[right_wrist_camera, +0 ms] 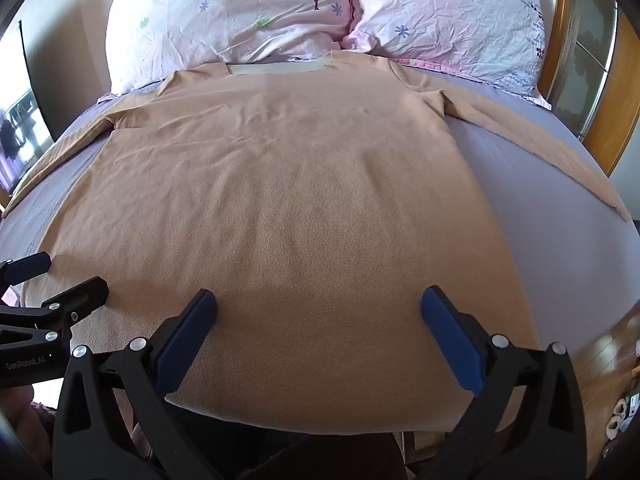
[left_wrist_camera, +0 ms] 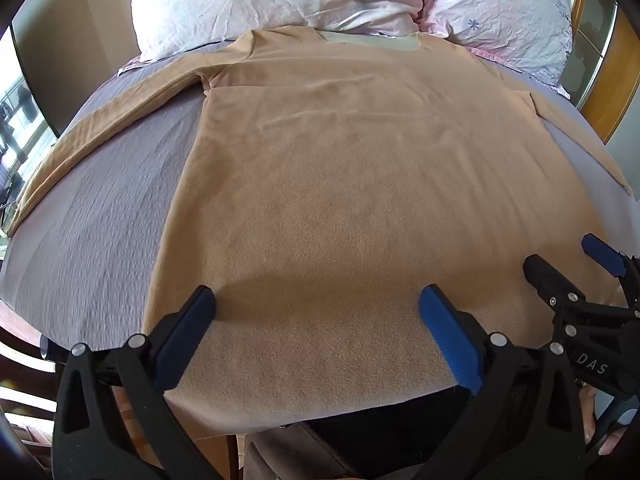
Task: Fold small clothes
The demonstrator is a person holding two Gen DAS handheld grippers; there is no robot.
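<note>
Tan fleece shirt (right_wrist_camera: 280,200) lies flat on the bed (right_wrist_camera: 520,200), sleeves spread, collar toward the pillows (right_wrist_camera: 240,12) — no fold made yet. Left gripper (left_wrist_camera: 316,304) and right gripper (right_wrist_camera: 318,304) hover over the hem, jaws spread wide, holding nothing.

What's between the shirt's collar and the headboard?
Two floral pillows lie side by side between the tan shirt's collar and the wooden headboard; clearest in the right wrist view.

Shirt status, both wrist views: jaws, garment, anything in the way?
Left gripper and right gripper jaws open, empty, over hem. Tan shirt flat on bed, sleeves spread, unfolded. Pillows beyond collar, nothing blocking.
</note>
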